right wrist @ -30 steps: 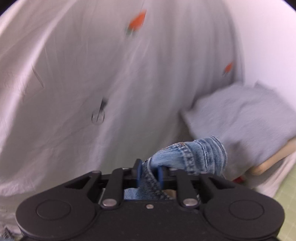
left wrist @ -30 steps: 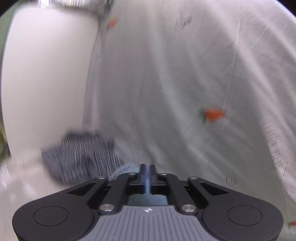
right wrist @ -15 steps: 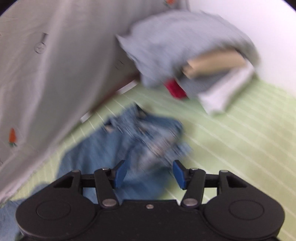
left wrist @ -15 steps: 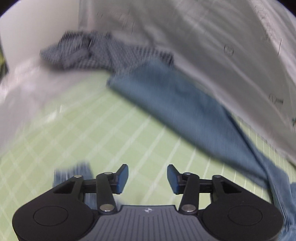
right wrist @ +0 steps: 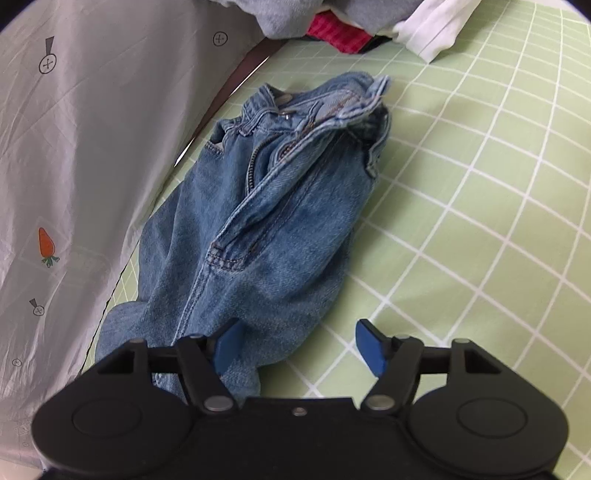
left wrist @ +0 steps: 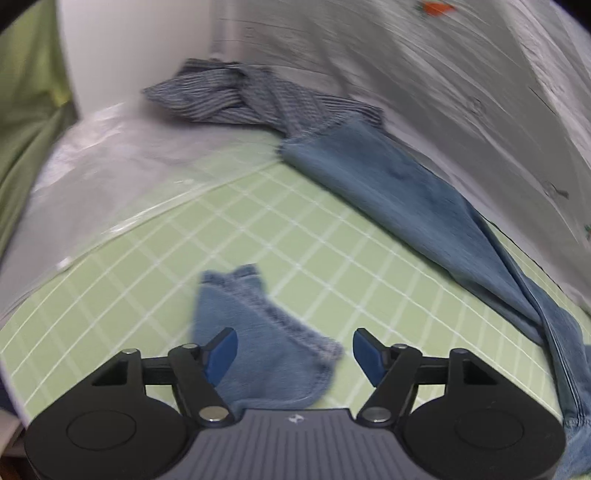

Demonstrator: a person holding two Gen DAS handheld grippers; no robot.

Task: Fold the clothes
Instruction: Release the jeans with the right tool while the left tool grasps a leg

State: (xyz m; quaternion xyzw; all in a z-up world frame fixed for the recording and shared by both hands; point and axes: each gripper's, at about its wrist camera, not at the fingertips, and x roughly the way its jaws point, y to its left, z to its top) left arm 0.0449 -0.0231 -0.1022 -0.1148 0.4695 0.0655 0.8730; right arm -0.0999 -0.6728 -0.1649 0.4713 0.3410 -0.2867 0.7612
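Left tongs (left wrist: 294,350) spread wide, their jaws having just been opening; nothing is pinched, though a jeans leg end (left wrist: 258,332) lies flat on the green checked table (left wrist: 184,258) at lower centre of the left wrist view, partly under the left blue pad (left wrist: 221,350); the rest of that leg runs up the right side of the frame to a striped blue garment (left wrist: 240,96) crumpled at upper centre; a pale printed sheet (left wrist: 443,74) fills the upper right; clear plastic (left wrist: 110,166) covers the table's left edge. Over to the right wrist view: right tongs (right wrist: 297,347) also spread, jaws just been opening, gripping nothing; the jeans (right wrist: 273,206) lie bunched lengthwise from lower left to upper centre, waistband and open fly toward the top; the left pad sits over the denim's lower part, the right pad over bare table; grey, red and white clothes (right wrist: 343,33) are piled at the top edge; the sheet with carrot prints hangs along the left.
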